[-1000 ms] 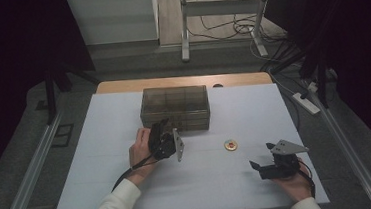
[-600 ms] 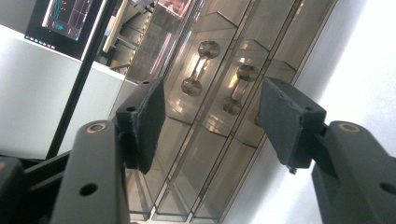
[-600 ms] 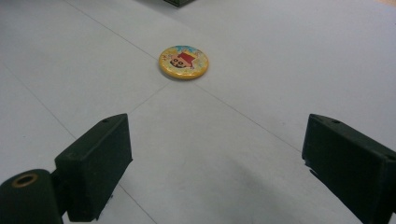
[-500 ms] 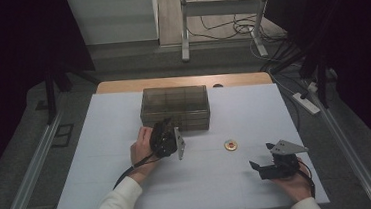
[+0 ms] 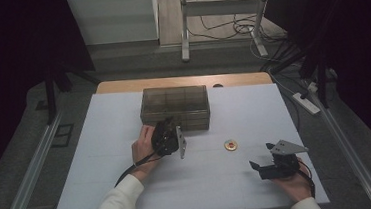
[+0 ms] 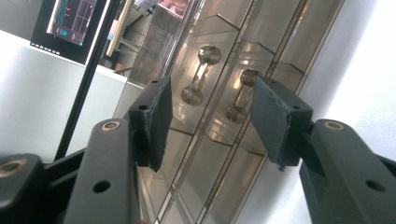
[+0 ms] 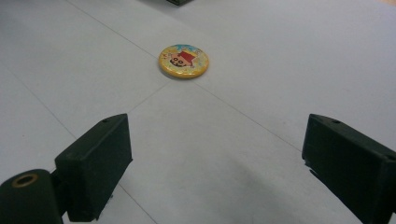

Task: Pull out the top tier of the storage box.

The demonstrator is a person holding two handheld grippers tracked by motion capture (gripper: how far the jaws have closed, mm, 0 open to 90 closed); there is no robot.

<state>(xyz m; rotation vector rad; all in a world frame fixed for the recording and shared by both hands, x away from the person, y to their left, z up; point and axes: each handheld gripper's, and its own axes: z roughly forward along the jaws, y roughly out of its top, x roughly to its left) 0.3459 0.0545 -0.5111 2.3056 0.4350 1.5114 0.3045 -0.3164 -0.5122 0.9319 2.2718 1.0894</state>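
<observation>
A smoky clear plastic box [image 5: 175, 104] with its lid down stands at the back middle of the white table [image 5: 102, 156]. My left gripper [image 5: 167, 127] is turned on its side right at the box's front wall, open. In the left gripper view the box wall [image 6: 219, 154] is close up, with two metal latch-like fittings [image 6: 201, 74] just beyond the open left gripper [image 6: 210, 107]. A round yellow badge [image 5: 231, 145] with a cartoon face lies flat to the right of it. My right gripper [image 5: 260, 156] rests low near the front right, open, with the badge [image 7: 183, 60] a short way ahead of its empty jaws [image 7: 215, 154].
A wooden strip [image 5: 182, 82] runs along the table's far edge. Metal rails [image 5: 33, 166] flank the table, and a power strip [image 5: 306, 102] with cables lies on the floor at the right. Thin seams cross the tabletop [image 7: 261, 126].
My left gripper has edged forward and slightly right, closer to the box front. The right gripper and the badge have stayed in place.
</observation>
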